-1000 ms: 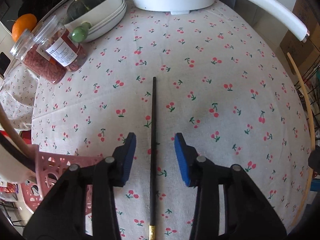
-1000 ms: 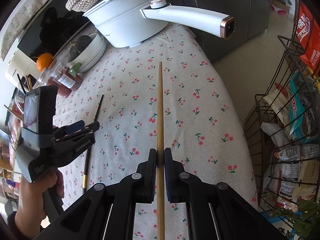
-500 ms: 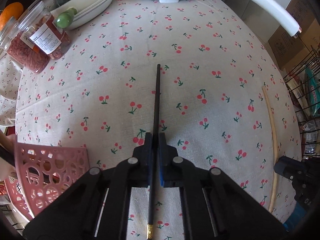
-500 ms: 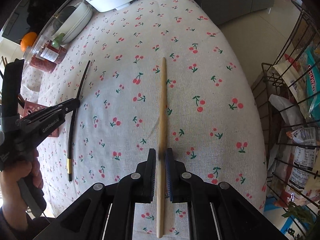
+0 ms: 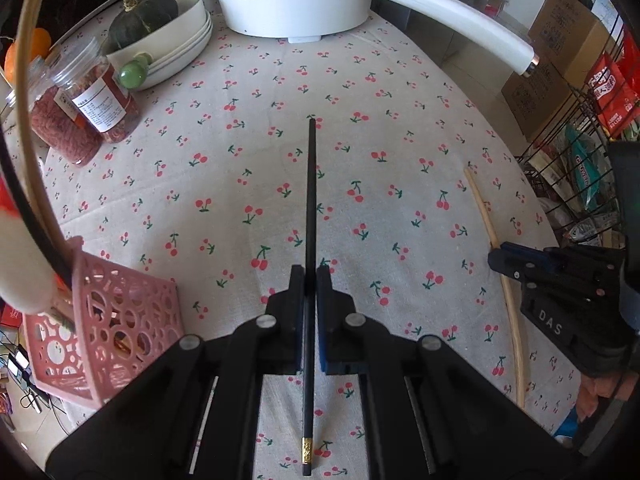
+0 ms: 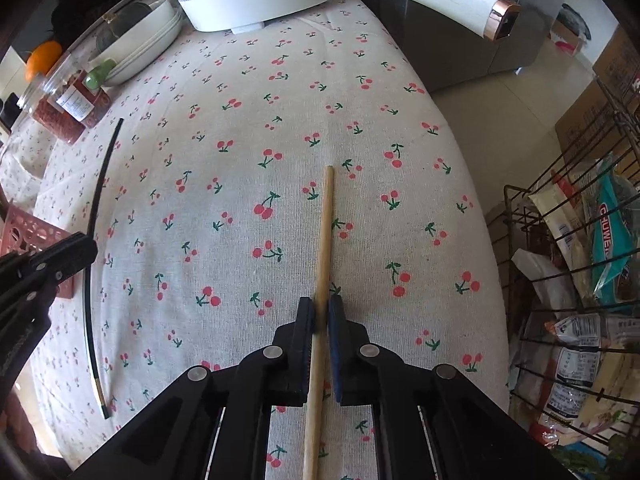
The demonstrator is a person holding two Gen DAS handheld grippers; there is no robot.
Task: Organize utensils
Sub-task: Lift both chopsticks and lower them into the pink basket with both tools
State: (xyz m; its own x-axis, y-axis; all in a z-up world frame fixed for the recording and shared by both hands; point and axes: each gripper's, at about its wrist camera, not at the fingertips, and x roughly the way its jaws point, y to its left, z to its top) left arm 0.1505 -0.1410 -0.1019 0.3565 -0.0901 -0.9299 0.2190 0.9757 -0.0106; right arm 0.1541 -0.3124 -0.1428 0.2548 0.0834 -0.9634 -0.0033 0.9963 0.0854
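We had the left gripper (image 5: 311,276) clamped on the black chopstick (image 5: 310,200) and the right gripper (image 6: 321,306) on the wooden chopstick (image 6: 325,232), both apparently just above the tablecloth (image 5: 240,168) (lift unclear); light, stiff, slippery, so mid-shaft holds suited them.

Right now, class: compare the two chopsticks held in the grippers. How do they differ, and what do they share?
The black chopstick is dark with a gold band near one end; the wooden chopstick is plain tan. The left gripper clamps the black one, the right gripper the wooden one. Both are long, thin and gripped partway along.
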